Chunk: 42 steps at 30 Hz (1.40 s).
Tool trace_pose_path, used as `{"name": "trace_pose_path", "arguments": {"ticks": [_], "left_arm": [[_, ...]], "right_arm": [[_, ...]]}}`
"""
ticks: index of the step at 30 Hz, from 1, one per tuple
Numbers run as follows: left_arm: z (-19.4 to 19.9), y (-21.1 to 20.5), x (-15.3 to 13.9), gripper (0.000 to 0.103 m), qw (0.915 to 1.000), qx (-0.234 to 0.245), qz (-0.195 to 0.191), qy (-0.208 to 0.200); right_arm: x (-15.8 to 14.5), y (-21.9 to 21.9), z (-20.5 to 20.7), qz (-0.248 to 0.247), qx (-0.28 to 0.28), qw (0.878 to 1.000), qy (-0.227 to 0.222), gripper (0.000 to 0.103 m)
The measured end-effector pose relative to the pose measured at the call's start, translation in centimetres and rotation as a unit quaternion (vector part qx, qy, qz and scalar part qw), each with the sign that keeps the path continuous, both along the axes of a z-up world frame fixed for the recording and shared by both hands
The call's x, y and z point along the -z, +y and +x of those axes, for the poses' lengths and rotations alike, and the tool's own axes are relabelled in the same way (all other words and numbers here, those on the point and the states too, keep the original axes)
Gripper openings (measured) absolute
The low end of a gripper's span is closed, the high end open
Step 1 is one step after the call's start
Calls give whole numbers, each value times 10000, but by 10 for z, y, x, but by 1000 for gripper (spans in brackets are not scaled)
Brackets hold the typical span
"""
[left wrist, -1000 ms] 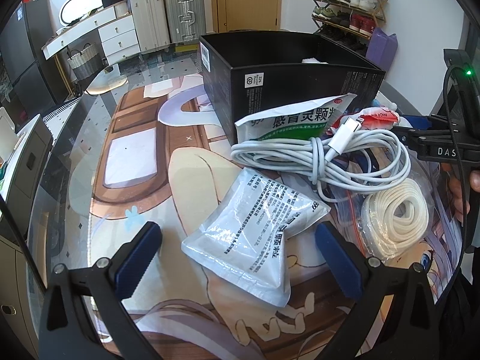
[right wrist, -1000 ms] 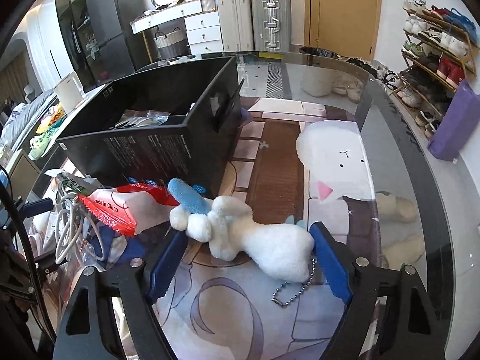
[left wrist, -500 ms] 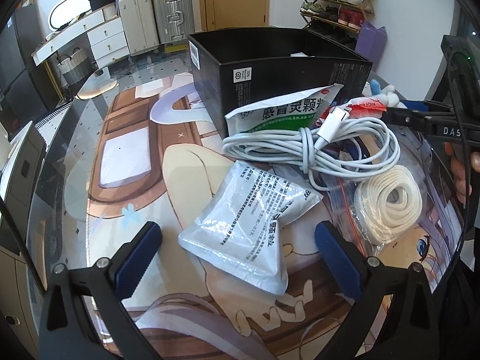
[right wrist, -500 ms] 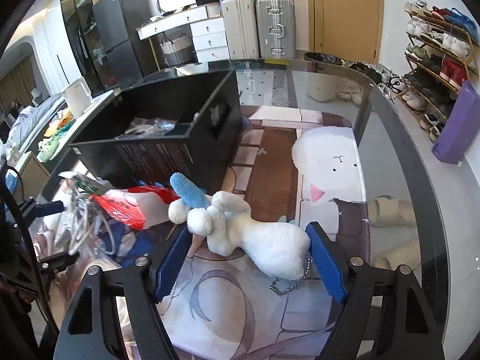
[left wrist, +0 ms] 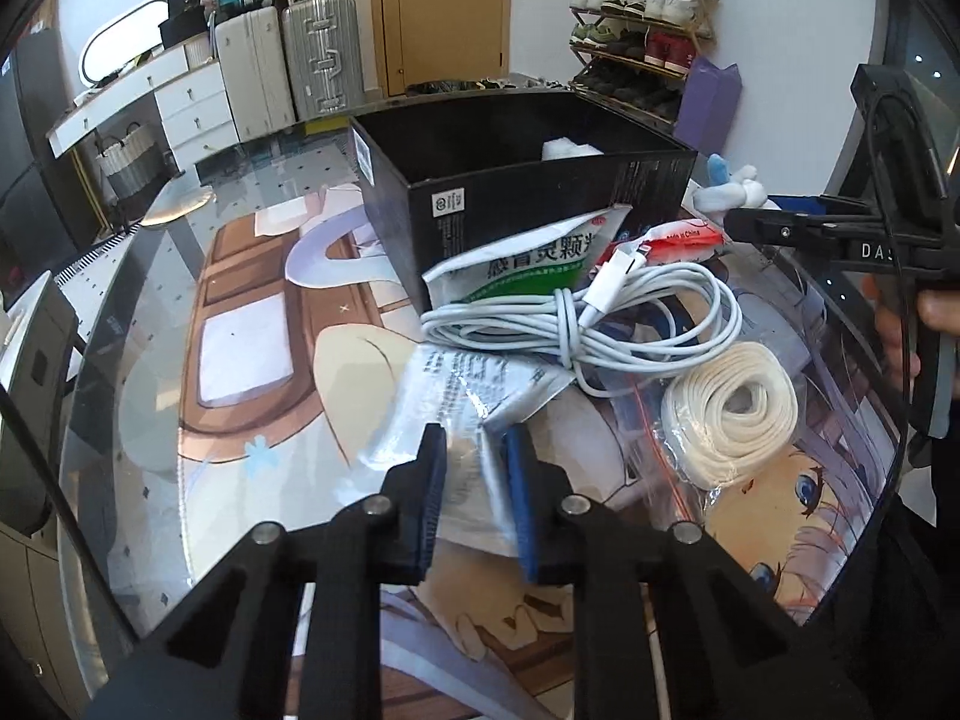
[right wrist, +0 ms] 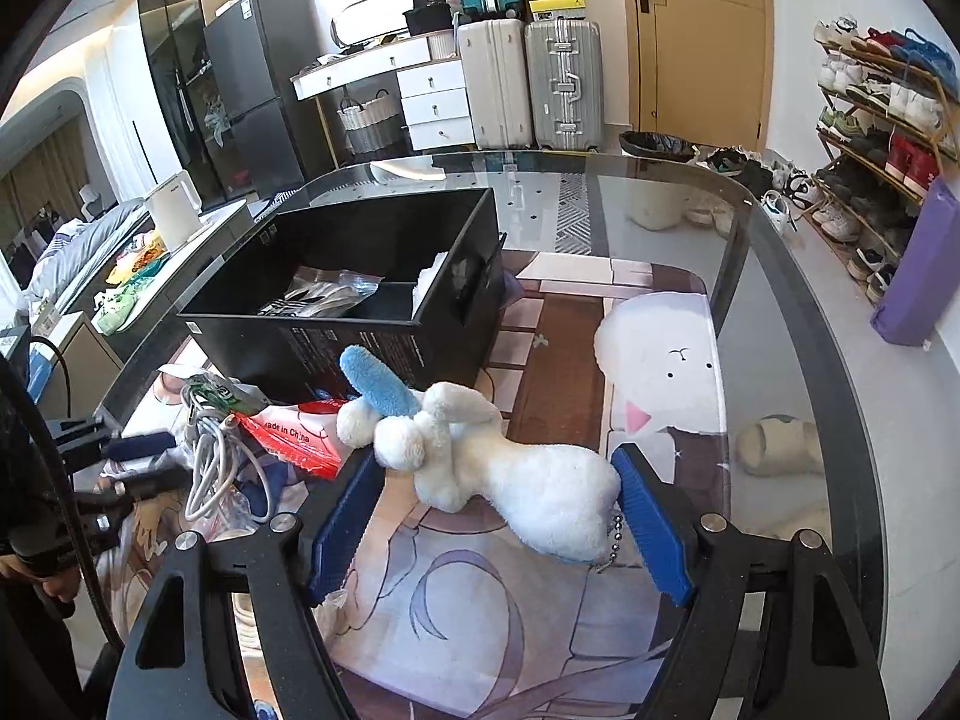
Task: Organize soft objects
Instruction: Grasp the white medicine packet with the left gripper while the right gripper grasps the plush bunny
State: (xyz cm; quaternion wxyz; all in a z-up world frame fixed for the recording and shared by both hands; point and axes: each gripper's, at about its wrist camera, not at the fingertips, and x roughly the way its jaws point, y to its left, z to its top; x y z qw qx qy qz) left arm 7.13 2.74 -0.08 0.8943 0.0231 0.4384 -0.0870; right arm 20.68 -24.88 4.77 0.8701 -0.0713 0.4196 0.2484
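Silver pouch (left wrist: 462,396): we see it on the table mat just in front of the cable bundle, its near end crumpled and pinched between the pads.
Left gripper (left wrist: 477,468): we find its jaws have just been closing and are now clamped on the silver pouch.
Plush toy (right wrist: 510,468): we see it, white with a blue ear, lying between the right fingers, its bead chain by the right-hand pad.
Right gripper (right wrist: 498,516): we read the jaws as standing apart; the plush looks close to both pads, though we cannot tell whether either touches it.
White cable (left wrist: 588,324): we see it coiled just beyond the pouch, with a green-and-white sachet (left wrist: 534,264) behind it.
White cord coil (left wrist: 732,408): we see it in a clear bag, to the right of the pouch.
Red packet (right wrist: 288,438): we see it beside the plush's head.
Black box (right wrist: 360,294): we see it open, behind all these, holding some packets.
Glass table (right wrist: 780,276): we see it bearing everything, over a printed mat.
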Motion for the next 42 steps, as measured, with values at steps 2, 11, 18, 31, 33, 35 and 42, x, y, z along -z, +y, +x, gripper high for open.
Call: {"name": "trace_pose_path", "arguments": {"ticks": [2,11,18,31,33,35,42], "left_arm": [[0,1,3,13,10000,-3,-7,27],[3,3,2,45,9998,-171,55,45],[9,7,0,81,9993,-369,85,-50],[34,9,13,78,9982,-482,89,334],[32,8,12,68,9987,-409,97,279],[29,7,10,56,9991,-330,106,242],[18,6,8,40,9994,-295,91,127]], "right_arm": [[-2,-1,-1,10,6,10000,-13,79],[-9,-2,-4,36,-29,9999,-90,79],[-10,-3,-4,32,-55,9999,-99,79],[-16,-7,-4,79,-67,9999,-130,79],[-15,-6,-4,73,-70,9999,-124,79],[-15,-6,-4,70,-66,9999,-127,79],[-15,-3,-5,98,-128,9998,-135,79]]}}
